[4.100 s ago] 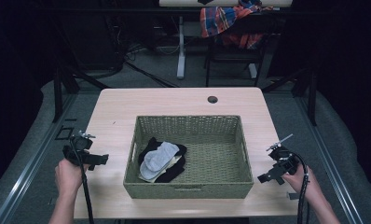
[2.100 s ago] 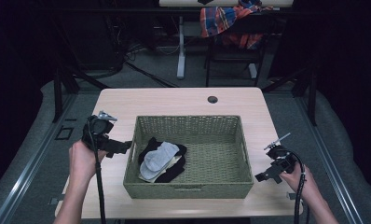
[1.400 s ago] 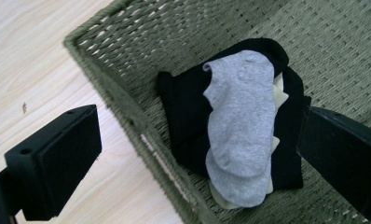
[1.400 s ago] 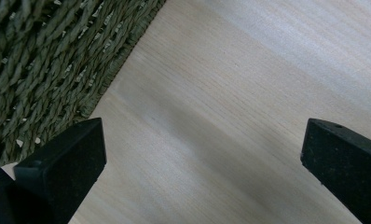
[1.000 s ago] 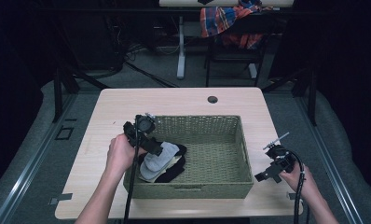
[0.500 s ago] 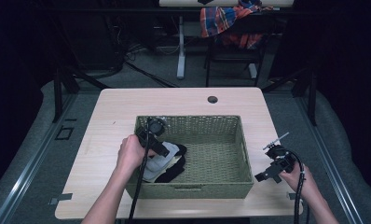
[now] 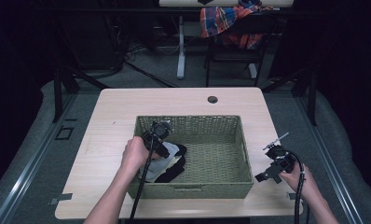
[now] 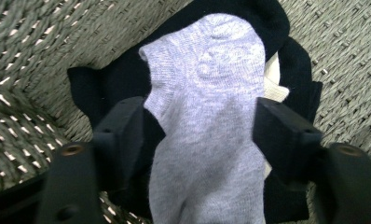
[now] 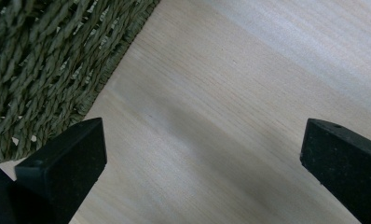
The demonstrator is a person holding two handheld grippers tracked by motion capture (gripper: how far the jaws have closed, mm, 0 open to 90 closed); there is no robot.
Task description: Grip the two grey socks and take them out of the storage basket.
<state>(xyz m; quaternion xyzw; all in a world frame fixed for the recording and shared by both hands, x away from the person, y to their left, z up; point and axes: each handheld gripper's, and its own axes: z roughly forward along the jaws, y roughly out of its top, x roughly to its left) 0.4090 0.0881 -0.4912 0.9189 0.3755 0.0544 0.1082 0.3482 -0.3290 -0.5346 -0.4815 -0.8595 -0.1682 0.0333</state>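
Observation:
A green woven basket (image 7: pixel 193 119) stands in the middle of the light wood table (image 7: pixel 127 107). In its left half lies a pile of socks: a pale grey sock (image 8: pixel 207 93) on top of a black sock (image 8: pixel 109 84), with a cream piece (image 8: pixel 274 86) at the side. My left gripper (image 8: pixel 200 126) is down inside the basket, open, its jaws standing on either side of the grey sock. From above, the left gripper (image 7: pixel 161 148) sits over the sock pile (image 7: pixel 169 169). My right gripper (image 7: pixel 264 176) hovers open over bare table just right of the basket (image 9: pixel 44 56).
A small dark grommet hole (image 7: pixel 212 99) sits near the table's far edge. Behind the table stands a chair draped with plaid cloth (image 7: pixel 225 18). Dark floor and frame rails surround the table. The basket's right half holds nothing.
My left gripper has travelled from the table's left side over the basket rim and down onto the sock pile. The right gripper has stayed put.

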